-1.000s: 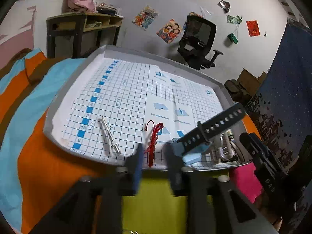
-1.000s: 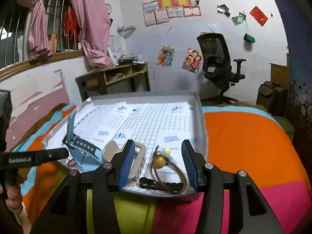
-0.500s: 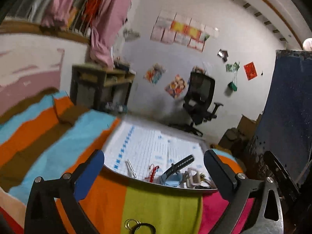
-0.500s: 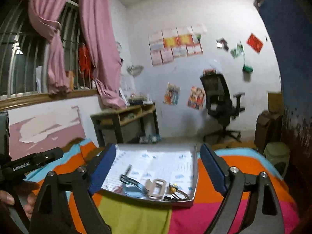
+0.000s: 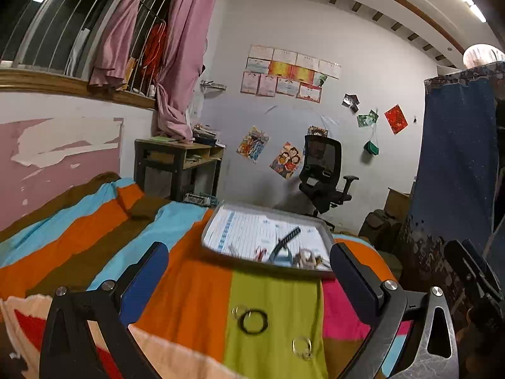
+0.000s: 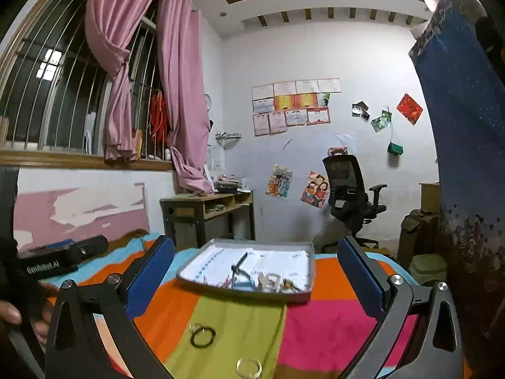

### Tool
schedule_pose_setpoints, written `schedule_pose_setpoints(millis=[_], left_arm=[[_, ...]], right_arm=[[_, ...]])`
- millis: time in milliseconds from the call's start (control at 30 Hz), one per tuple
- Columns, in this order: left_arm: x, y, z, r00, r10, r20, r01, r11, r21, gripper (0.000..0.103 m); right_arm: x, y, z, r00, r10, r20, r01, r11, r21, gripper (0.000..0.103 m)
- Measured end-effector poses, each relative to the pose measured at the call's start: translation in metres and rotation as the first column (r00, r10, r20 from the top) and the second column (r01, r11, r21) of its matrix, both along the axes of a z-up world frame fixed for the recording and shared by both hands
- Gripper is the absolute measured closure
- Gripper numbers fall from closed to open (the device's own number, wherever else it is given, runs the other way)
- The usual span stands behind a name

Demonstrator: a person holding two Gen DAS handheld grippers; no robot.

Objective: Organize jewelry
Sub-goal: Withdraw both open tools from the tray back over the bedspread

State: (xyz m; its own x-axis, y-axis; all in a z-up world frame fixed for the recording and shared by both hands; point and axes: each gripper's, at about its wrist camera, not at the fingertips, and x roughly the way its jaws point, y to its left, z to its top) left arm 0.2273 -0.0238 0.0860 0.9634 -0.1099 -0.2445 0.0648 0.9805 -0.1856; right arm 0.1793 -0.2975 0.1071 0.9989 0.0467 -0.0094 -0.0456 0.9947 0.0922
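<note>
Both pairs of tongs hang wide open and empty over the bed: left tongs [image 5: 249, 281], right tongs [image 6: 255, 278]. Nearest, on the green stripe of the striped blanket [image 5: 189, 290], lie a black ring [image 5: 253, 321] touching a small clear ring [image 5: 237, 312], and a clear ring [image 5: 302, 347] apart. Beyond sits the grey tray [image 5: 326, 237] with a watch strap [image 5: 285, 241] and other jewelry. The soft blanket could let a ring slip aside or sink under a fingertip.

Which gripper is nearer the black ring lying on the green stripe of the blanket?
Left, narrowly. The black ring lies just ahead of the open left gripper, centred between its fingers. For the open right gripper, the ring sits left of centre, beside its left finger.
</note>
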Motion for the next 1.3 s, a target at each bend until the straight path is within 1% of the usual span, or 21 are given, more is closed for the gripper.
schedule_pose_setpoints(millis=[133,200,233,300,400,600,667,733,800,933,1067,1200,1300], left_arm=[[-0.032,0.006,-0.009,1.000,0.004,0.010,-0.004,1.000,0.006,0.000],[-0.046,0.009,-0.016,1.000,0.006,0.008,-0.007,1.000,0.015,0.000],[-0.051,0.009,-0.020,1.000,0.006,0.003,-0.006,1.000,0.014,0.000],[-0.063,0.014,-0.032,1.000,0.010,-0.021,-0.010,1.000,0.003,0.000],[-0.074,0.018,-0.052,0.997,0.026,-0.072,-0.026,1.000,-0.008,0.000],[-0.088,0.028,-0.084,0.987,0.047,-0.152,-0.050,0.999,-0.021,0.000],[-0.093,0.030,-0.090,0.985,0.058,-0.161,-0.060,0.998,-0.011,0.000],[-0.094,0.029,-0.093,0.983,0.067,-0.173,-0.065,0.998,0.016,0.000],[-0.094,0.028,-0.098,0.978,0.061,-0.201,-0.057,0.998,0.026,0.000],[-0.093,0.026,-0.106,0.970,0.042,-0.238,-0.036,0.999,0.033,0.000],[-0.096,0.025,-0.104,0.972,0.042,-0.231,-0.034,0.999,0.036,0.000],[-0.097,0.024,-0.104,0.973,0.047,-0.224,-0.038,0.998,0.043,0.000],[-0.098,0.024,-0.103,0.973,0.048,-0.226,-0.039,0.998,0.043,0.000]], right_arm=[[-0.033,0.001,-0.015,1.000,-0.004,-0.030,0.004,1.000,-0.008,0.001],[-0.044,0.003,-0.026,0.997,0.000,-0.078,-0.001,1.000,-0.006,0.001],[-0.043,0.003,-0.031,0.995,-0.003,-0.098,0.003,1.000,-0.007,0.001],[-0.049,0.005,-0.044,0.986,-0.019,-0.168,0.018,1.000,-0.008,0.001],[-0.055,0.001,-0.063,0.962,-0.034,-0.270,0.037,0.999,0.006,0.001],[-0.067,-0.013,-0.092,0.926,-0.054,-0.373,0.078,0.996,0.049,0.001],[-0.066,-0.016,-0.101,0.907,-0.057,-0.417,0.087,0.995,0.055,0.001],[-0.063,-0.014,-0.109,0.887,-0.063,-0.458,0.096,0.994,0.048,0.001],[-0.059,-0.014,-0.116,0.866,-0.065,-0.495,0.097,0.994,0.040,0.001],[-0.056,-0.009,-0.120,0.858,-0.031,-0.512,0.075,0.995,0.065,0.001],[-0.053,-0.002,-0.120,0.856,-0.036,-0.515,0.073,0.996,0.052,0.001],[-0.052,0.001,-0.118,0.864,-0.040,-0.502,0.071,0.996,0.044,0.001],[-0.053,0.004,-0.115,0.875,-0.042,-0.482,0.067,0.997,0.036,0.001]])
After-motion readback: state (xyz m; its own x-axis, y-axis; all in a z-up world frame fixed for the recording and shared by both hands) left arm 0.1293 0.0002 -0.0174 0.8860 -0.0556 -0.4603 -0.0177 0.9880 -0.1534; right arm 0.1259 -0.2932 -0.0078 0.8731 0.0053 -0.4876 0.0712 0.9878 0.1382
